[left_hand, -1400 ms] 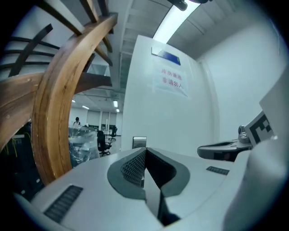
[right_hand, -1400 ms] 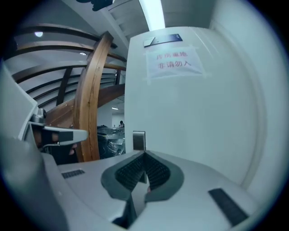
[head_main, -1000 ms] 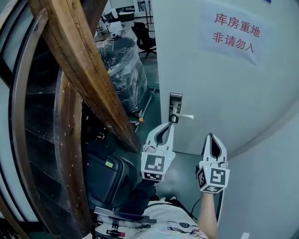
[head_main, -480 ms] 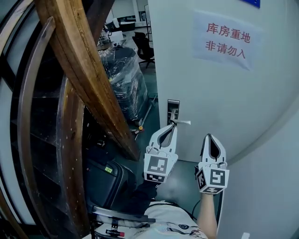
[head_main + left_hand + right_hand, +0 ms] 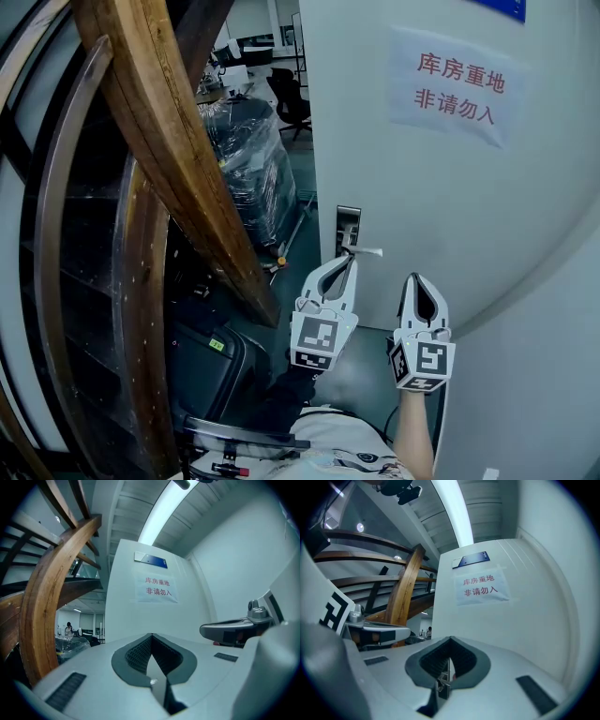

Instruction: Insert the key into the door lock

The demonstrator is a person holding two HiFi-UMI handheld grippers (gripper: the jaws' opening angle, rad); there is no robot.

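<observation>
The white door [image 5: 422, 187] carries a metal lock plate [image 5: 348, 223] with a pale lever handle [image 5: 366, 251] pointing right. My left gripper [image 5: 351, 260] reaches level toward the door, its shut tips just below the lever. In the left gripper view its jaws [image 5: 151, 635] meet with no clear object between them. My right gripper [image 5: 414, 277] is held lower right of the lock, short of the door. It is shut on a small metal key [image 5: 443, 681] that shows between its pads. The keyhole itself is too small to make out.
A paper sign with red print [image 5: 457, 86] is taped high on the door. A heavy curved wooden stair beam [image 5: 178, 159] slants down on the left. Plastic-wrapped goods [image 5: 248, 159] stand behind it, and a dark bag [image 5: 211, 361] lies on the floor. A pale wall [image 5: 534, 375] closes in on the right.
The head camera has shifted slightly. Both grippers stay about where they were, with their jaws together.
</observation>
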